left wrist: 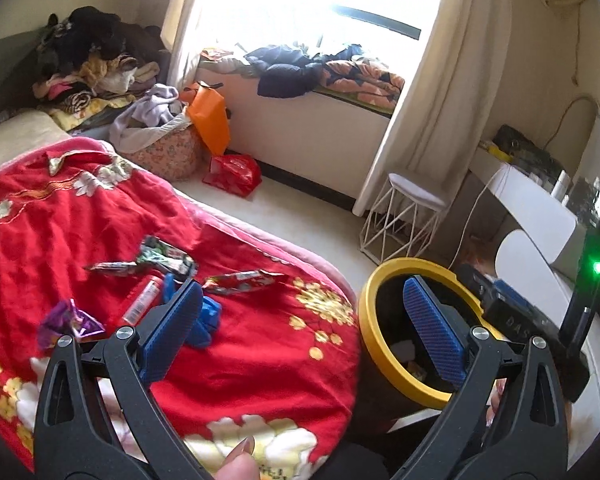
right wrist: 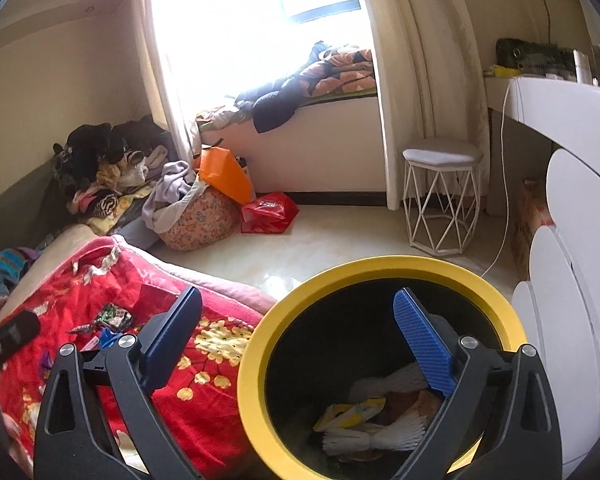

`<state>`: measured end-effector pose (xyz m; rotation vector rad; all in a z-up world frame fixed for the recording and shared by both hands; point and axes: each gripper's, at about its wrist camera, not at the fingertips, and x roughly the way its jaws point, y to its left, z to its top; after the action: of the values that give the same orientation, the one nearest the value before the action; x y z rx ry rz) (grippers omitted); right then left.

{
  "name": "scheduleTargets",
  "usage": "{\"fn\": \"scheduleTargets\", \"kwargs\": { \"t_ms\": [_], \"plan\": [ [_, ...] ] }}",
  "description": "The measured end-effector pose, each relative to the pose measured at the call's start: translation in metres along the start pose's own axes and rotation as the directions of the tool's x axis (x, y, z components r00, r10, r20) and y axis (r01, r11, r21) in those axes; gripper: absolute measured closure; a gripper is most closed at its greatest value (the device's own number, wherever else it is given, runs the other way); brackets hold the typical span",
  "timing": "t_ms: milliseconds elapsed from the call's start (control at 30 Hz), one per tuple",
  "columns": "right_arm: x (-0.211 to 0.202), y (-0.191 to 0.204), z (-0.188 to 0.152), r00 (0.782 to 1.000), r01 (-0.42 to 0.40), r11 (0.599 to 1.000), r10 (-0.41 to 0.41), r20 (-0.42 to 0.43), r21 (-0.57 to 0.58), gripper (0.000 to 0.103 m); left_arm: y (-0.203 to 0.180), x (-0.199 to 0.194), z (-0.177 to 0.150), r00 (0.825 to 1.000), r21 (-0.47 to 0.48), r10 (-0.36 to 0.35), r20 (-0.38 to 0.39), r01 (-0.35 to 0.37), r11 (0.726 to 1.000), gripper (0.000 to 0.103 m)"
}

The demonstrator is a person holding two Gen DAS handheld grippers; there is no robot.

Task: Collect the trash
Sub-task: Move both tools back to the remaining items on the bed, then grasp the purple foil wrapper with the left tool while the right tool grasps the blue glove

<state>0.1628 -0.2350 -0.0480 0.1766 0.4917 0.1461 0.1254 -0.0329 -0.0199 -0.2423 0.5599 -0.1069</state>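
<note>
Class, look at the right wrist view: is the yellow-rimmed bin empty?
No: the yellow-rimmed bin already holds trash, namely white foam netting and a yellow-and-white wrapper at its bottom.

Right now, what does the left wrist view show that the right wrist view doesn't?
Left wrist only: a purple wrapper, a red tube and a red-silver wrapper lying clear on the red quilt, and a green light.
Right wrist only: the bin's contents, white foam netting and a yellow packet.
Both: the yellow-rimmed bin, the wire stool, and an open, empty gripper each, left gripper and right gripper.
</note>
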Motion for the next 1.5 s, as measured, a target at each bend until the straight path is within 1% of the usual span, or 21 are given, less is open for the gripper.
{"fn": "scheduleTargets", "kwargs": {
  "t_ms": [67, 133, 233, 300, 400, 567, 733, 1100, 1333, 1500],
  "plan": [
    [-0.003, 0.011, -0.001, 1.000, -0.017, 0.999, 0.017, 0.008, -0.028, 0.009, 0.009, -0.003, 0.003, 1.000, -0.010, 0.003, 0.013, -0.002, 1.000, 0.011],
    [-0.007, 0.018, -0.003, 0.999, -0.031, 0.998, 0.032, 0.020, -0.052, 0.009, 0.018, -0.004, 0.006, 0.999, -0.020, 0.027, 0.019, -0.027, 0.999, 0.011],
    [-0.010, 0.029, -0.003, 0.998, -0.058, 0.996, 0.060, 0.032, -0.074, 0.008, 0.035, -0.008, 0.011, 0.999, -0.064, 0.031, 0.029, -0.029, 0.997, 0.011],
    [-0.009, 0.038, -0.003, 0.997, -0.075, 0.993, 0.077, 0.025, -0.090, 0.007, 0.042, -0.013, 0.016, 0.998, -0.058, 0.047, 0.051, -0.044, 0.997, 0.011],
    [-0.010, 0.053, -0.005, 0.995, -0.095, 0.988, 0.097, 0.018, -0.119, 0.007, 0.054, -0.018, 0.020, 0.996, -0.058, 0.068, 0.061, -0.064, 0.996, 0.011],
    [-0.006, 0.082, -0.007, 0.991, -0.128, 0.977, 0.131, 0.003, -0.169, 0.007, 0.076, -0.023, 0.023, 0.994, -0.083, 0.091, 0.060, -0.086, 0.993, 0.011],
    [-0.002, 0.102, -0.008, 0.987, -0.159, 0.970, 0.160, -0.014, -0.182, 0.007, 0.096, -0.029, 0.028, 0.991, -0.097, 0.121, 0.064, -0.114, 0.989, 0.011],
    [0.012, 0.133, -0.008, 0.978, -0.211, 0.956, 0.204, -0.052, -0.205, 0.007, 0.132, -0.031, 0.024, 0.987, -0.142, 0.156, 0.042, -0.149, 0.979, 0.011],
    [0.034, 0.151, -0.014, 0.968, -0.242, 0.946, 0.222, -0.115, -0.216, 0.007, 0.156, -0.036, 0.018, 0.983, -0.166, 0.184, 0.017, -0.178, 0.970, 0.011],
    [0.049, 0.165, -0.024, 0.955, -0.278, 0.930, 0.241, -0.171, -0.240, 0.007, 0.173, -0.037, 0.009, 0.980, -0.175, 0.198, -0.012, -0.197, 0.965, 0.011]
  ]
}}
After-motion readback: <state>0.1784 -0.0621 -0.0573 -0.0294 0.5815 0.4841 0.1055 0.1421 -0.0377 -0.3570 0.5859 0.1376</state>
